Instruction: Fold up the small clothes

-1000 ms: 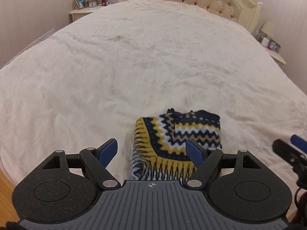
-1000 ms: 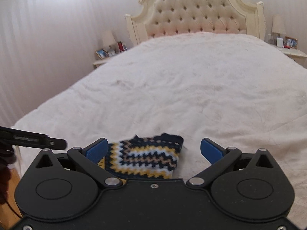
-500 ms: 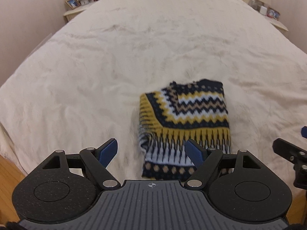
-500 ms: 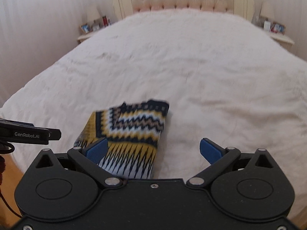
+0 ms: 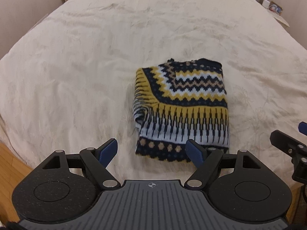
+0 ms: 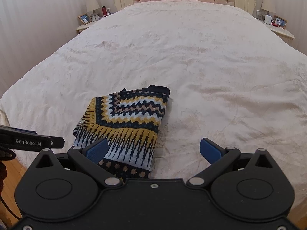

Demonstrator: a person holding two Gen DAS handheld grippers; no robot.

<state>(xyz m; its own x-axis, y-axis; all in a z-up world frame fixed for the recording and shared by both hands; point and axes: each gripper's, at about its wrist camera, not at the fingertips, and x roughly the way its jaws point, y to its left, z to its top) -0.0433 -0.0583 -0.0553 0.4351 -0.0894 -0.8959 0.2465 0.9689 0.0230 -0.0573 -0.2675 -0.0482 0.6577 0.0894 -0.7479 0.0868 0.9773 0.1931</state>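
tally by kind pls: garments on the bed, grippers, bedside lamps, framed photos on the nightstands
Garments: 1, folded patterned knit on the bed
Grippers: 2, left gripper, right gripper, both open and empty
Bedside lamps: 2, lamps and
Framed photos: 2, photos and
Total: 7

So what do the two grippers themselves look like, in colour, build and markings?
Both are matte black with blue finger pads, silver pivot pins and two round speckled discs. The left gripper has a grey ribbed centre plate with a small crosshair mark. The right gripper has a plain black plate. White "GenRobot.AI" lettering shows on the left gripper's side, and a dark cable hangs beside it.
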